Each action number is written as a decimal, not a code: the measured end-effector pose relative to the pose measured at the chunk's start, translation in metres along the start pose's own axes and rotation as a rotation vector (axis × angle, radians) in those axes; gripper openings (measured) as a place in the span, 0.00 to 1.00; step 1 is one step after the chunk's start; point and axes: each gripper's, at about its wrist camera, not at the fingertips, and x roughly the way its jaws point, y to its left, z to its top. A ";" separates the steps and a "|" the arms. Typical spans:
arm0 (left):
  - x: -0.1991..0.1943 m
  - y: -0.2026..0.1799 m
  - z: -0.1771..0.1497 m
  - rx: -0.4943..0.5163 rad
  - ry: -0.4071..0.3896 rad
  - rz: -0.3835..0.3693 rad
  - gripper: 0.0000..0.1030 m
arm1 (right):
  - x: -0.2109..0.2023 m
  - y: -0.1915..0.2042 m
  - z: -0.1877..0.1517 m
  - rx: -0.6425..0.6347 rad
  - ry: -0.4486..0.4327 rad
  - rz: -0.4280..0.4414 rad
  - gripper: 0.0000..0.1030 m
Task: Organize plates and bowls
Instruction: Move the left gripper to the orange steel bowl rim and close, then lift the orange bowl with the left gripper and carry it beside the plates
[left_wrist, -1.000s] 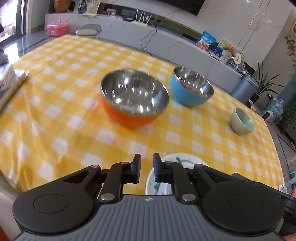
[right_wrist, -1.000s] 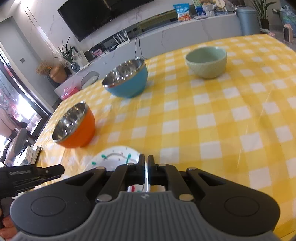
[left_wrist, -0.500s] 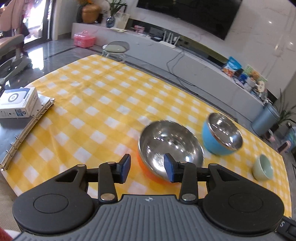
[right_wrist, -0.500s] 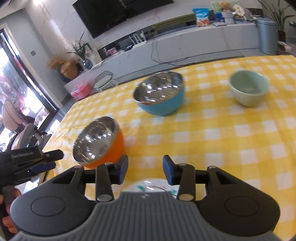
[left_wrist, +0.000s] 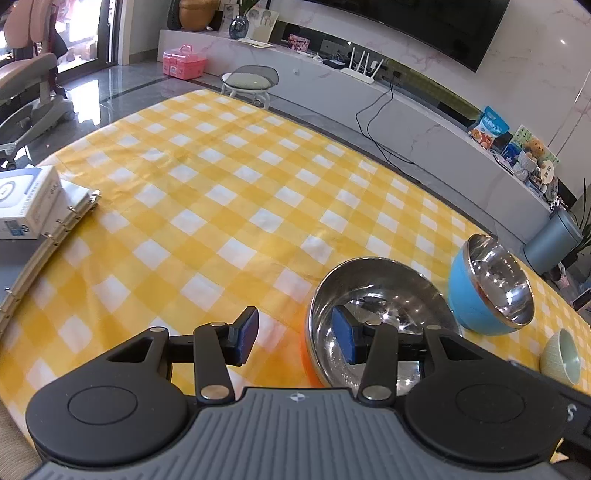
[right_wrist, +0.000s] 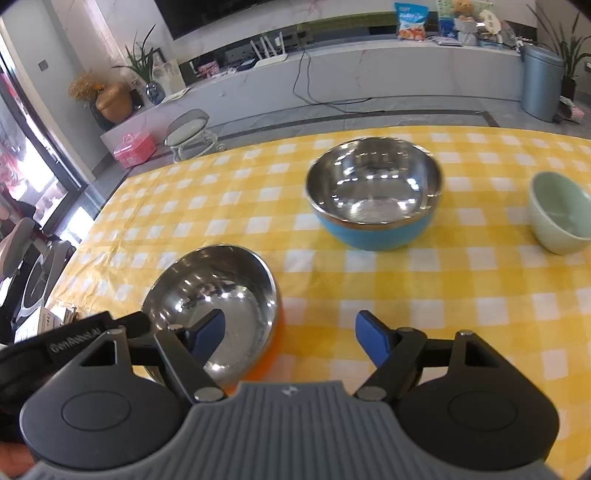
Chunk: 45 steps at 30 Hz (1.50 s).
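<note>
An orange bowl (left_wrist: 380, 295) with a steel inside sits on the yellow checked tablecloth (left_wrist: 229, 206), with a blue steel-lined bowl (left_wrist: 491, 288) behind it and a small green bowl (left_wrist: 559, 356) at the right. My left gripper (left_wrist: 295, 338) hovers at the orange bowl's left rim. Its jaws are opening, the rim shows in the gap, and the pads do not press on it. My right gripper (right_wrist: 290, 336) is beside the orange bowl (right_wrist: 218, 291), jaws opening over bare cloth. The blue bowl (right_wrist: 373, 192) and green bowl (right_wrist: 561, 214) lie beyond. No plate is in view.
A white box (left_wrist: 22, 203) lies on a ring binder (left_wrist: 44, 240) at the table's left edge. The left gripper's body (right_wrist: 74, 339) shows at the left of the right wrist view. A stool (left_wrist: 251, 81), a pink case and a long TV bench stand past the table.
Both grippers went from shut or nearly shut to open. The right one let go of the white plate's rim, and the plate has dropped out of both views. Both views swung left across the table.
</note>
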 end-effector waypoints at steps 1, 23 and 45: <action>0.002 0.000 -0.001 0.001 0.001 -0.005 0.51 | 0.005 0.000 0.001 0.005 0.007 -0.001 0.73; 0.018 -0.008 -0.009 0.084 0.015 -0.027 0.08 | 0.036 0.003 -0.005 0.038 0.073 0.041 0.14; -0.053 -0.073 -0.044 0.184 0.036 -0.153 0.08 | -0.063 -0.059 -0.022 0.061 0.025 0.028 0.12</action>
